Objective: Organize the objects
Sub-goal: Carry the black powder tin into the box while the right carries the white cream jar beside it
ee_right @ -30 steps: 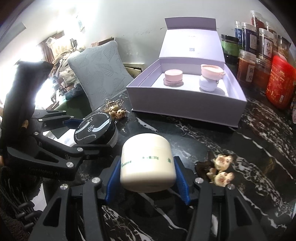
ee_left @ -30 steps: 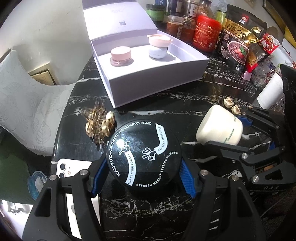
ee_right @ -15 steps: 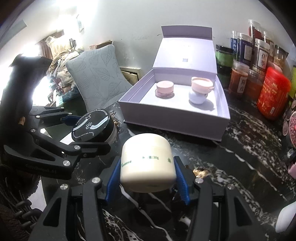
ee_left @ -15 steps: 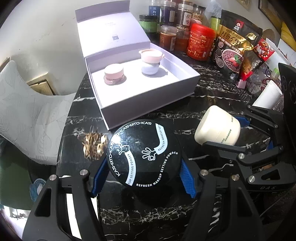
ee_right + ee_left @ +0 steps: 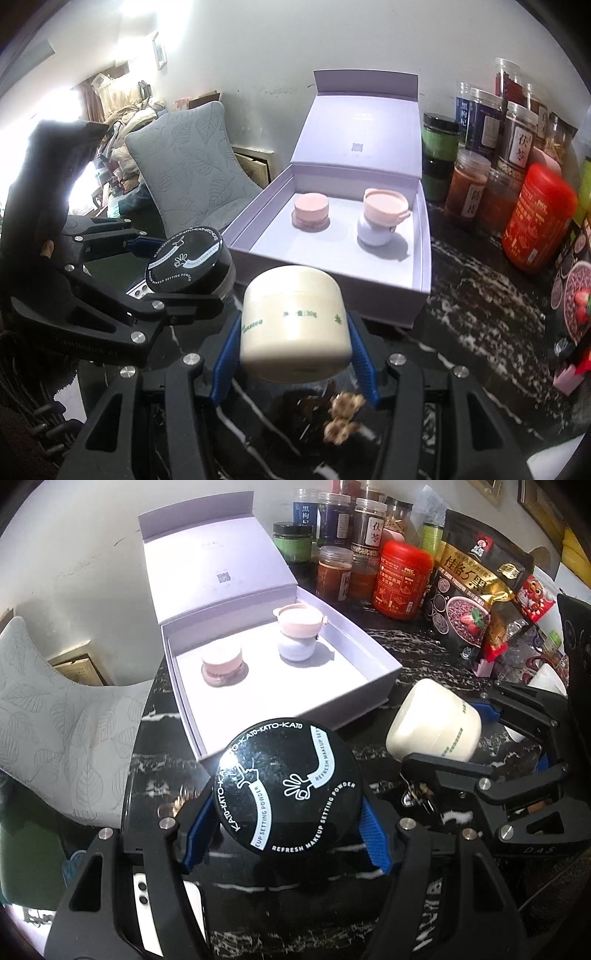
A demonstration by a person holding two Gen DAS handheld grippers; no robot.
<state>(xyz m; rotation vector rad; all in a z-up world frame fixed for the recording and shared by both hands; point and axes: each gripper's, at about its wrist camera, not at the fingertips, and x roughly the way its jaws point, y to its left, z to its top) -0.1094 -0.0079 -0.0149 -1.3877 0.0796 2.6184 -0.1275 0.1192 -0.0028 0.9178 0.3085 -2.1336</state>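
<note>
Marble table (image 5: 406, 657) | left gripper (image 5: 286, 812) pinches powder jar (image 5: 286, 790) | right gripper (image 5: 293, 343) pinches cream jar (image 5: 293, 321) — hair clip (image 5: 341, 413) half-hidden

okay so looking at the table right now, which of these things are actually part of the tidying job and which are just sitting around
Part of the job:
- black powder jar, held in the left claw
- cream jar, held in the right claw
- open lilac box
- pink jar and lilac pot inside the box

Just lying about:
- red canister
- spice jars
- cereal bag
- phone
- hair clips
</note>
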